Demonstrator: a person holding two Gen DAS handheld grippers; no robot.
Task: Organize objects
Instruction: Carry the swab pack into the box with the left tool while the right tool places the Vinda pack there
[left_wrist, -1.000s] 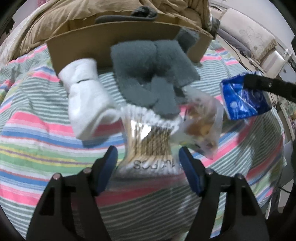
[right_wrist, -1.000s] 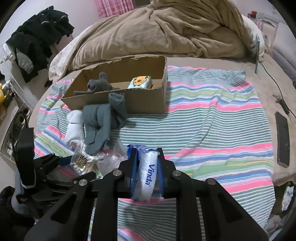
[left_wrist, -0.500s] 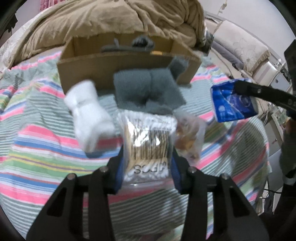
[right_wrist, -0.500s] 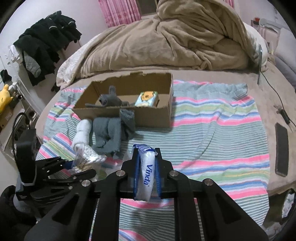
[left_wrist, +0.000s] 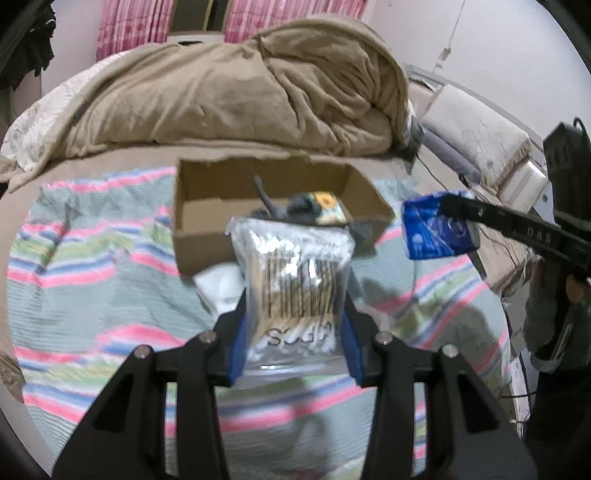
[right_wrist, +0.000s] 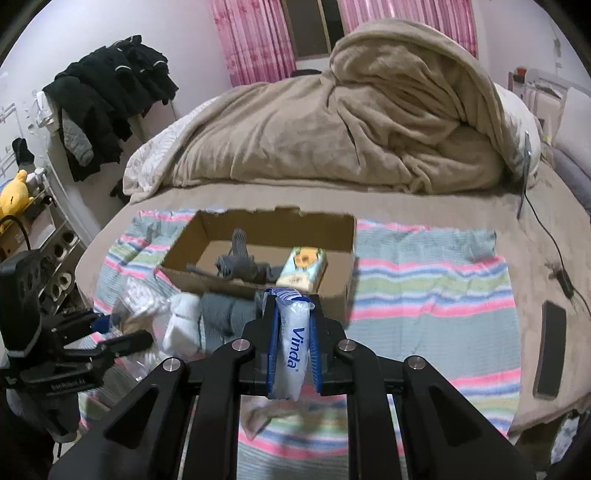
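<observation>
My left gripper (left_wrist: 293, 328) is shut on a clear bag of cotton swabs (left_wrist: 295, 280) and holds it above the striped blanket, in front of the open cardboard box (left_wrist: 207, 240). My right gripper (right_wrist: 291, 332) is shut on a blue and white Vinda tissue pack (right_wrist: 293, 350), also lifted; the pack shows in the left wrist view (left_wrist: 436, 230) to the right of the box. The box (right_wrist: 332, 229) holds a grey sock (right_wrist: 240, 264) and a small tissue pack (right_wrist: 304, 267). White socks (right_wrist: 183, 325) and grey socks (right_wrist: 221, 317) lie in front of the box.
A striped blanket (right_wrist: 424, 295) covers the near half of the bed. A rumpled tan duvet (right_wrist: 351, 129) is piled behind the box. A black phone (right_wrist: 550, 343) and a cable lie at the right edge. A clear snack bag (right_wrist: 258, 417) lies below my right gripper.
My left gripper has closed on the cotton swab bag and lifted it off the blanket. Both grippers have risen and tilted up, so the box interior now shows.
</observation>
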